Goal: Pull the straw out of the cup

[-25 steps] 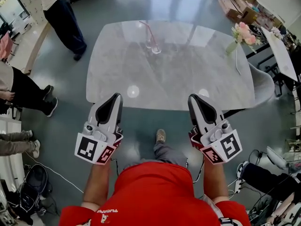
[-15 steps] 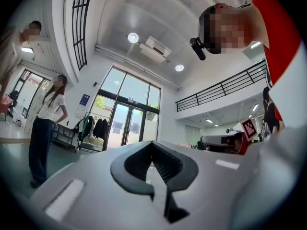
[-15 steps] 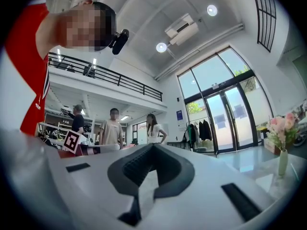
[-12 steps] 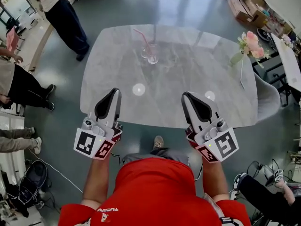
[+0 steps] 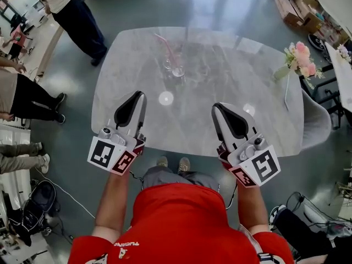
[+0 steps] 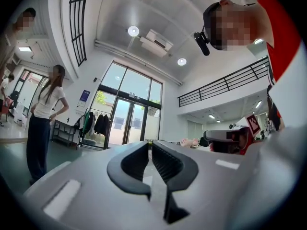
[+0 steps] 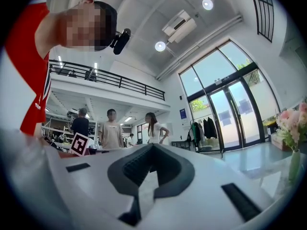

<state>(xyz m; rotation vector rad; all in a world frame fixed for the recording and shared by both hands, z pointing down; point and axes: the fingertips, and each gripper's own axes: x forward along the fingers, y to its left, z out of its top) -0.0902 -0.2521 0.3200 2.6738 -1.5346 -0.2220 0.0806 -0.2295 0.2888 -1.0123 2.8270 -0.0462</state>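
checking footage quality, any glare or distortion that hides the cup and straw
Head view: two bright reflections sit on the table, near but not over the cup; the straw is visible, though small. Left and right gripper views: heavy fisheye bending and black corners.

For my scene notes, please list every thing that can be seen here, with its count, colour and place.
table: one, grey marble, centre
cup: one, clear, far part of table
straw: one, pink, leaning out of cup
flowers: one bunch, pink, by table's far right corner
boxes: several, brown, floor at upper right
bystanders: at least three, mostly dark trousers, floor at left
left gripper: one, white and black, shut, empty, over near table edge
right gripper: one, white and black, shut, empty, over near table edge
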